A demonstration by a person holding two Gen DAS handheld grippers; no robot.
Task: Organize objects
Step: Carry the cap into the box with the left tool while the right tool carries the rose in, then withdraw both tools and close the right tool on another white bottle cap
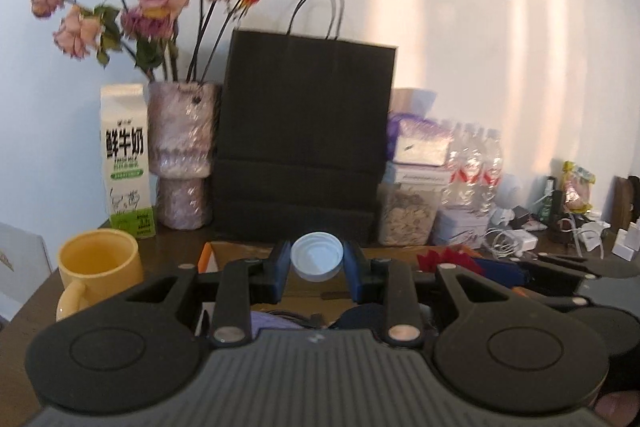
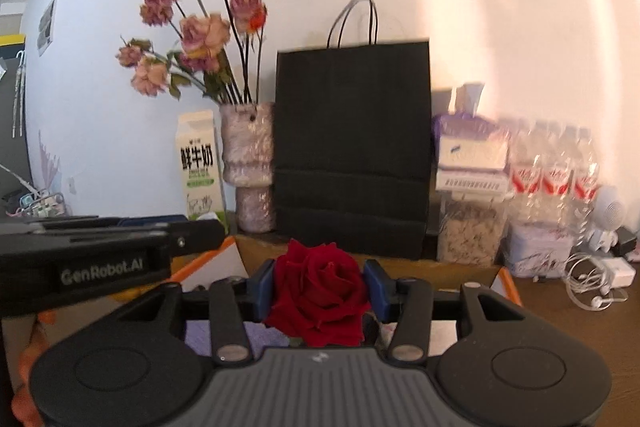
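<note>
White round plastic cap (image 1: 317, 255): pinched between the left gripper (image 1: 317, 267) pads.
Red rose bloom (image 2: 319, 295): clamped in the right gripper (image 2: 319, 291).
Behind: black paper bag (image 1: 306, 135).

Carton (image 1: 127, 163) left of vase (image 1: 182, 155); bag (image 1: 304, 131) right (mug (image 1: 98, 267) in front).

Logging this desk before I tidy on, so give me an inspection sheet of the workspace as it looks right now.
Surface: dark wood table, crowded along the wall.
Job's things: white cap in left tool; red rose in right tool; open box below both.
Clutter: yellow mug, milk carton, vase of dried flowers, black bag, water bottles, snack jar.
Grippers: both tools shut on their items.
Cables: white earphones and charger.
Surroundings: sunlit white wall.
</note>
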